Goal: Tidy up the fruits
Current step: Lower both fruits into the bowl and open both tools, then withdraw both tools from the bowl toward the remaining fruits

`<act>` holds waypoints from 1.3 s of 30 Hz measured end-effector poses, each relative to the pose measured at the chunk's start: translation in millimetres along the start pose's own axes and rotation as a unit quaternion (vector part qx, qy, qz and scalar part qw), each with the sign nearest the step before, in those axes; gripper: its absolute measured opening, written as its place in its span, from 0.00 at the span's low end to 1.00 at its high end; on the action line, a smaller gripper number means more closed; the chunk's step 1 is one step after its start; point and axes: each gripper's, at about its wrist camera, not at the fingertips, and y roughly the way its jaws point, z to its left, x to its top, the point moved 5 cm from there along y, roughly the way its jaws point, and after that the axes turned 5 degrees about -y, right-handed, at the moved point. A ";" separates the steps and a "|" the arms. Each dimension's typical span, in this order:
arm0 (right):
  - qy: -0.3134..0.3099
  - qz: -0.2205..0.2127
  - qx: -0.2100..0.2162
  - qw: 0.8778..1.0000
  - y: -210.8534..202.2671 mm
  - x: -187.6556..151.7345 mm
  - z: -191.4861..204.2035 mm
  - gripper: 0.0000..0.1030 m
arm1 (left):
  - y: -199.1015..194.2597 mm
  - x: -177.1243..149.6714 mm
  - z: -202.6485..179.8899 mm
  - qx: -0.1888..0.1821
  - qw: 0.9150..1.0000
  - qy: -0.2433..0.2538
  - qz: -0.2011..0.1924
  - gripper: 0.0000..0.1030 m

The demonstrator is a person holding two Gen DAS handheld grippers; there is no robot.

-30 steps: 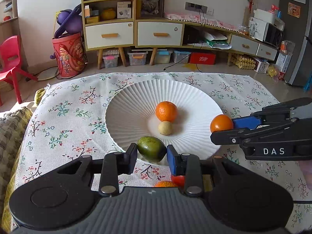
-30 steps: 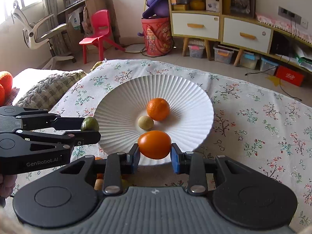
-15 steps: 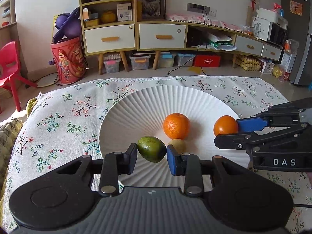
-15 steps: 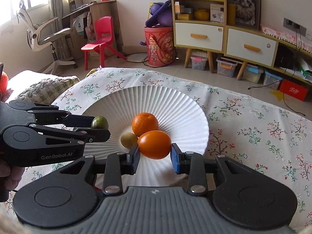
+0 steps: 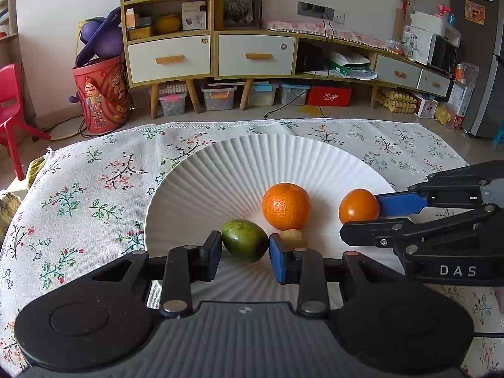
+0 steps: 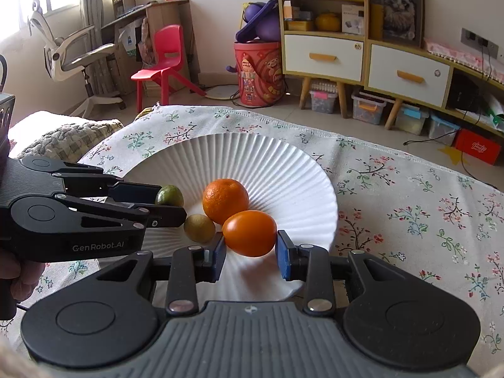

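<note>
A white ribbed plate [image 5: 220, 170] [image 6: 277, 160] lies on a flowered cloth. On it rest a dimpled orange [image 5: 286, 206] [image 6: 225, 200] and a small tan fruit [image 5: 291, 236] [image 6: 199, 228]. My left gripper [image 5: 244, 252] [image 6: 170, 201] is shut on a green lime-like fruit [image 5: 245, 239] [image 6: 168, 196] over the plate's near left part. My right gripper [image 6: 250, 252] [image 5: 359, 211] is shut on a smooth orange fruit [image 6: 249, 232] [image 5: 357, 205] over the plate's near right part, close beside the dimpled orange.
The flowered cloth [image 5: 94, 189] [image 6: 409, 204] covers the table around the plate. A knitted cushion [image 6: 69, 138] lies at the left edge. Beyond the table stand cabinets [image 5: 214, 53], a red bin [image 5: 100, 94] and a red chair [image 6: 163, 60].
Both grippers have moved forward over the plate with their fruits. The green fruit and the smooth orange fruit now sit closer to the dimpled orange.
</note>
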 end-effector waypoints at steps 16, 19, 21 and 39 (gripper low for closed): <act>-0.008 0.010 -0.003 1.000 -0.1 3.1 2.5 0.32 | -4.3 -1.3 -4.3 -0.001 1.000 0.010 0.005 0.28; -0.009 0.004 -0.006 1.000 -5.1 4.2 3.0 0.40 | -9.7 -1.1 -4.6 0.002 1.000 0.012 0.003 0.32; -0.013 0.000 -0.009 1.000 -9.9 5.4 3.2 0.45 | -13.8 -1.5 -4.5 0.005 1.000 0.013 0.000 0.36; -0.011 -0.005 -0.018 1.000 -37.0 5.0 12.0 0.68 | -55.9 -17.0 -3.7 0.019 1.000 0.010 -0.006 0.62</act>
